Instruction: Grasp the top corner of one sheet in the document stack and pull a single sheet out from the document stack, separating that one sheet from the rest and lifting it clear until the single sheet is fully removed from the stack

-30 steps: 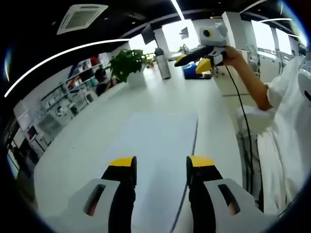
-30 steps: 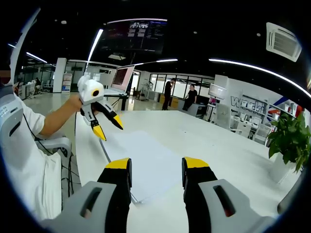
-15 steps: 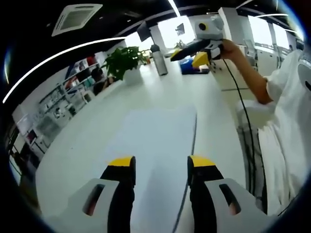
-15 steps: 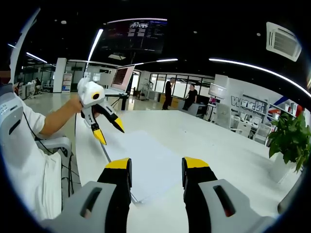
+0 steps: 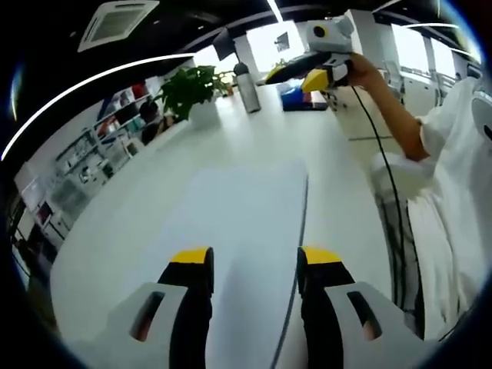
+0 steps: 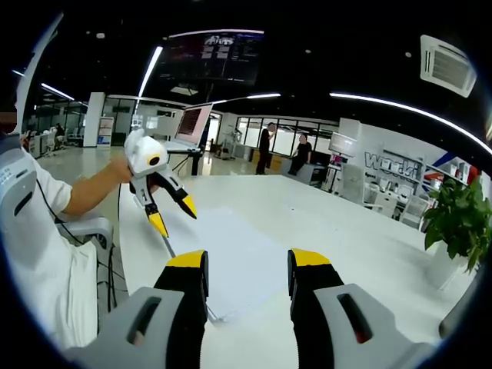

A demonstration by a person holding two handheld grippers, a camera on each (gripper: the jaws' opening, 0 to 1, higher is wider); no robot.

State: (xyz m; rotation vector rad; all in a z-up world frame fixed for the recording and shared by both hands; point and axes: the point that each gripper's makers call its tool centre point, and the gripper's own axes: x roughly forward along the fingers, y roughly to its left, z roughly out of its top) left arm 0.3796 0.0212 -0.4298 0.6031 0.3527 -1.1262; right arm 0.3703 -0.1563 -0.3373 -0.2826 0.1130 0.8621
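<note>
Left gripper view first: the document stack (image 5: 246, 231) lies flat on the white worktop (image 5: 138, 223), a pale rectangle with one long edge running close along the worktop's near rim. Short of the stack, the left tongs (image 5: 254, 265) hover above its near end with jaws apart and nothing between them. Beyond the stack's far end, the right tongs (image 5: 296, 75) are held up in the air, jaws apart and empty; past them a potted plant (image 5: 188, 88) and a dark bottle (image 5: 247, 88) stand well apart from the paper. In the right gripper view the left tongs (image 6: 173, 215) point down just over the stack's (image 6: 231, 261) edge, and the right tongs (image 6: 247, 273) sit above the opposite end. The sheets look thin, matte and limp; they are likely light and prone to cling together, so a pinch at an outer corner, catching only the top leaf, seems the sensible hold, since a deeper bite risks dragging several.
</note>
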